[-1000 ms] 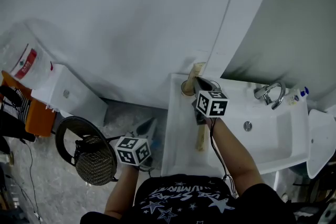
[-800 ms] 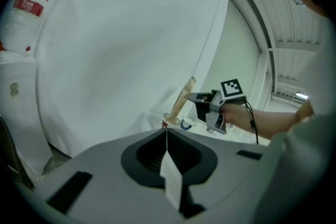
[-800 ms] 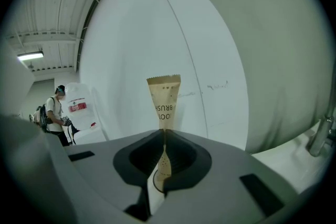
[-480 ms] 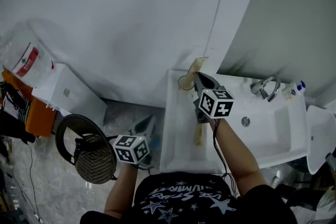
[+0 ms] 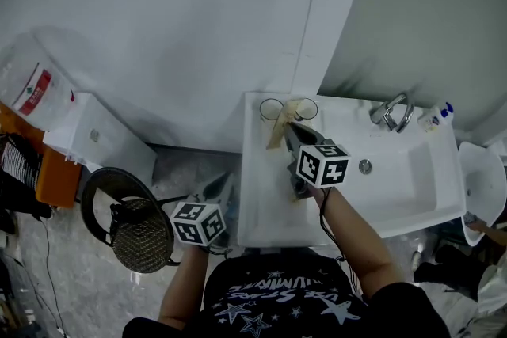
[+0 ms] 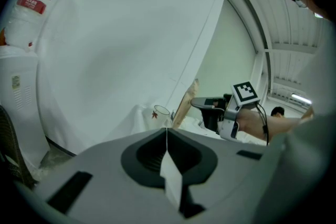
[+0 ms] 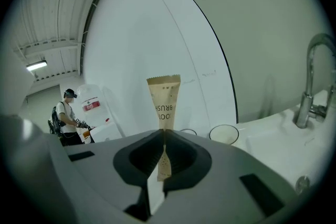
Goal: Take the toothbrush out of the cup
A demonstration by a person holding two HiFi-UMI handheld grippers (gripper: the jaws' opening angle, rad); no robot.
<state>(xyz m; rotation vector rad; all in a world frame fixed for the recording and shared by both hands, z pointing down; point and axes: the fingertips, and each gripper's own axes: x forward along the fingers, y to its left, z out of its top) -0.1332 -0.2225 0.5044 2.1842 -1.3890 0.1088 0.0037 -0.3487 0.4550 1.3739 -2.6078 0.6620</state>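
The right tool (image 7: 163,139) pinches the wrapped toothbrush (image 7: 164,99) by its thin end; a fast swing could slip it against the cup (image 7: 223,134) ahead.

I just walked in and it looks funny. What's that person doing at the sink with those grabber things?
A person stands at a white sink with a gripper in each hand. The right gripper has its fingers shut on a paper-wrapped toothbrush and holds it up in the air, clear of the two cups at the sink's back edge. So the toothbrush is already out of the cup. The left gripper is shut on nothing and hangs low beside the sink.
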